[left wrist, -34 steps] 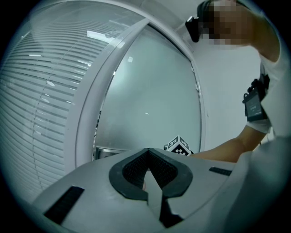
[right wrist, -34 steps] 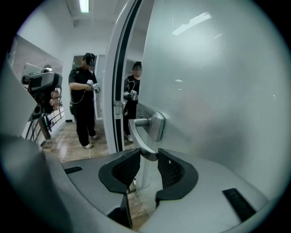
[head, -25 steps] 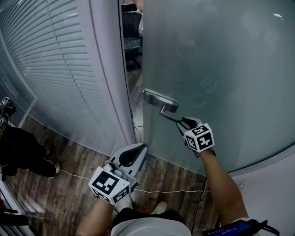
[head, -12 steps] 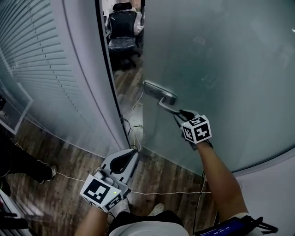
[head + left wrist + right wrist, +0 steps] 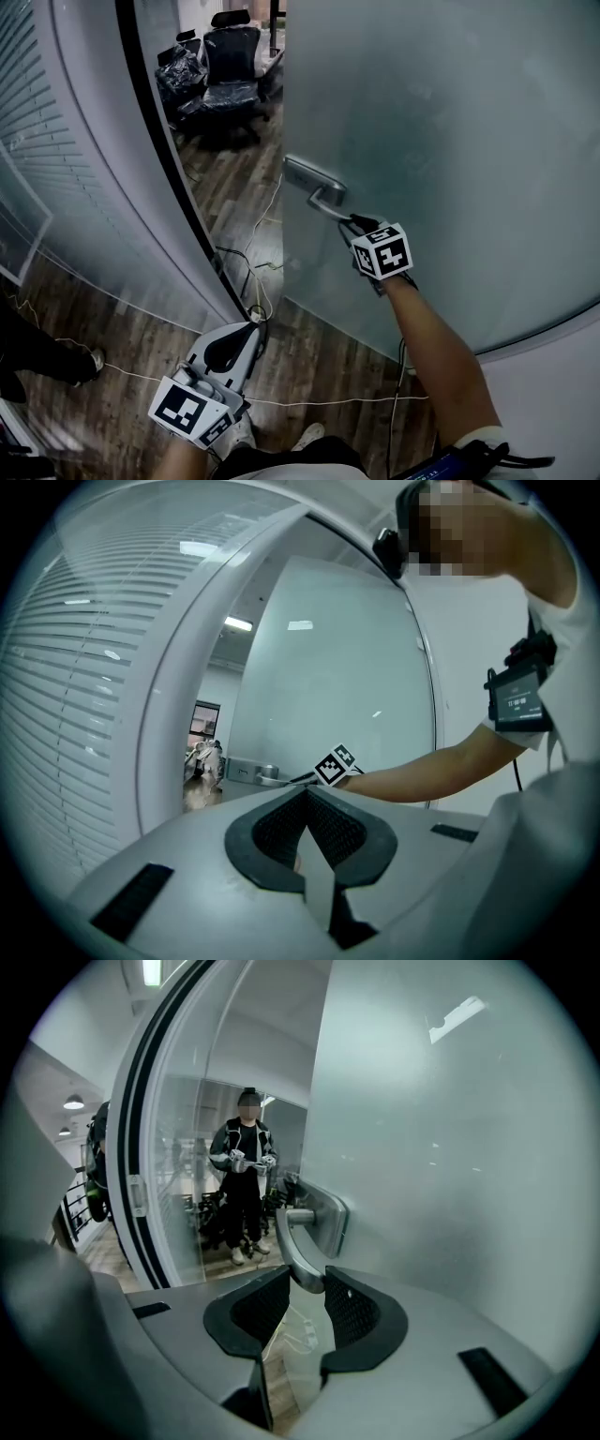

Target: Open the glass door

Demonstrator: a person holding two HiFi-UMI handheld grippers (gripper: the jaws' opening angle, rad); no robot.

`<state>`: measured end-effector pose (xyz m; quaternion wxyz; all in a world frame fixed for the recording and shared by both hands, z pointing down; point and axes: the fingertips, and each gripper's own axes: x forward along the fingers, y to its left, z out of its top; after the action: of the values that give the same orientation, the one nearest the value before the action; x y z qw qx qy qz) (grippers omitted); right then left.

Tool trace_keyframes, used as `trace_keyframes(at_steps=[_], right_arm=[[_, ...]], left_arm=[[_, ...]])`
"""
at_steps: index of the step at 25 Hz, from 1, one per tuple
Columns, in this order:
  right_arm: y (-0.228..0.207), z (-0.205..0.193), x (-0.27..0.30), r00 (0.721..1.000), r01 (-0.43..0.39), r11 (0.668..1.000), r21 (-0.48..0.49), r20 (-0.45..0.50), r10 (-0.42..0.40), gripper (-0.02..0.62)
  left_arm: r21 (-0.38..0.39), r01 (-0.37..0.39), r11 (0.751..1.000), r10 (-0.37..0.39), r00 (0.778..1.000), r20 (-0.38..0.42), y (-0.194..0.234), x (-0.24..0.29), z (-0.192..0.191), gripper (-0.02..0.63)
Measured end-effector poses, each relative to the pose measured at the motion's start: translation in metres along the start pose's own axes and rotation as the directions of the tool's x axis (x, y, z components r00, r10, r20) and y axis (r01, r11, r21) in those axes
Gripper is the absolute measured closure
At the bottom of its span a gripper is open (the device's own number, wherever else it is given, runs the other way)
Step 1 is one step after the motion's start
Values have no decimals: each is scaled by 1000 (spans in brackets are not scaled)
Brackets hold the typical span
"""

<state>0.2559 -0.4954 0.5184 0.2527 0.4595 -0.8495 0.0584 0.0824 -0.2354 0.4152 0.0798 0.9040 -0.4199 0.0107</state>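
Gripping handle (image 5: 314, 187) tip with right tool (image 5: 350, 221), on door (image 5: 450, 141) spanning 12 to 4 o'clock, with left tool (image 5: 242, 333) closed, empty, at 7. Could slip off that tip if pulled askew.

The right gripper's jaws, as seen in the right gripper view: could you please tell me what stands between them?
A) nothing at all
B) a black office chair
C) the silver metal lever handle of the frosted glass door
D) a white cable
C: the right gripper is clamped on the end of the silver metal lever handle, which is mounted on the frosted glass door.
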Motion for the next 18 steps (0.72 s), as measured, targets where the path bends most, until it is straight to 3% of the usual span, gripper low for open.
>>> trace_keyframes(at_steps=[9, 18], right_arm=[[-48, 4, 17, 997, 67, 998, -8, -23, -68, 476], [-86, 2, 14, 986, 168, 983, 74, 0, -169, 476]], left_arm=[[7, -5, 1000, 5, 1000, 10, 7, 38, 0, 606], [11, -8, 1000, 8, 1000, 3, 14, 40, -5, 606]])
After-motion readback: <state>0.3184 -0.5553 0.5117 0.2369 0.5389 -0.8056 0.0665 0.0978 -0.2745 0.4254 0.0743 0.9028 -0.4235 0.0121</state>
